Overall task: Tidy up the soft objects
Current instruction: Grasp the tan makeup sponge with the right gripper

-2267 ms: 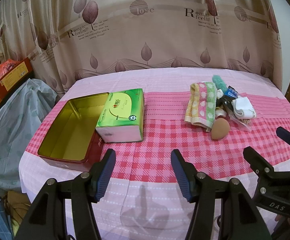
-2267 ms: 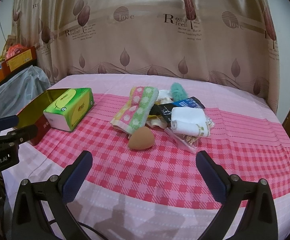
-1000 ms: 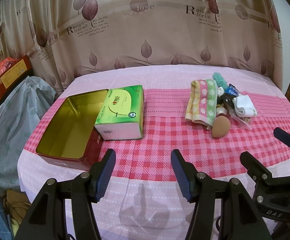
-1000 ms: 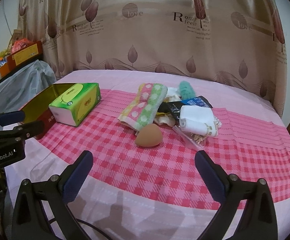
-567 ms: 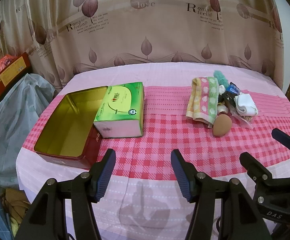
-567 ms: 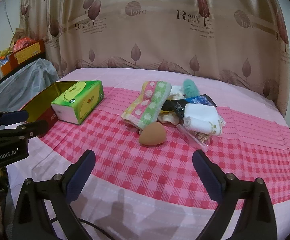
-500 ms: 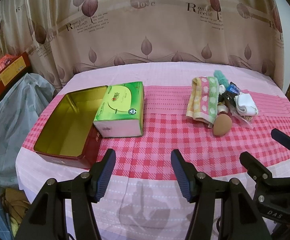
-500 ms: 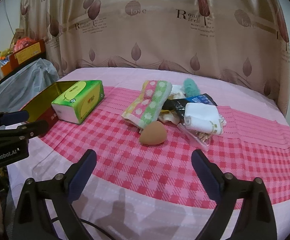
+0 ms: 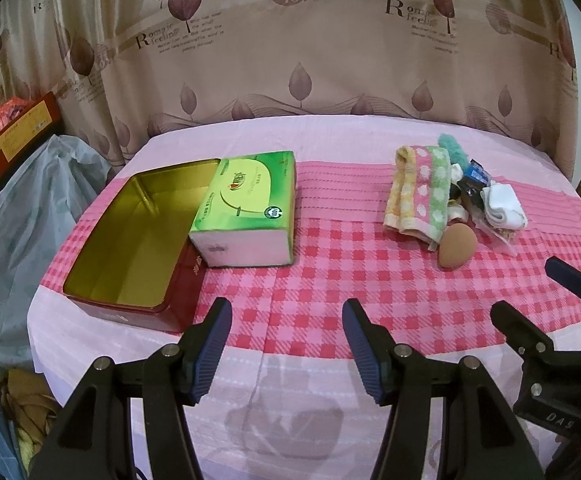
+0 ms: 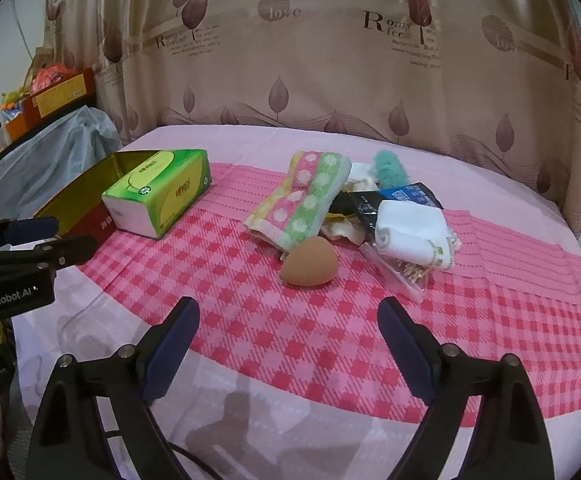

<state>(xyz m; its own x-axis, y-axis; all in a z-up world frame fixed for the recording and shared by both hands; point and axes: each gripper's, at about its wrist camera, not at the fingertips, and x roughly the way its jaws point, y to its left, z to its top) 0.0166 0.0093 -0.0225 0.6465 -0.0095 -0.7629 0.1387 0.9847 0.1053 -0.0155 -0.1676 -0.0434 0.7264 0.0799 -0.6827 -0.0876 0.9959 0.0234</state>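
Just ahead of right claw (image 10: 288,334) (closing, empty), sponge (image 10: 309,262)

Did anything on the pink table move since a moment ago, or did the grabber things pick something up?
Only the right gripper changed: its jaws are closing a little, with nothing between them, and the beige sponge looks slightly nearer to it. Nothing was picked up or let go. The left gripper stays open and empty. The tissue box, the open tin and the towel lie as before.
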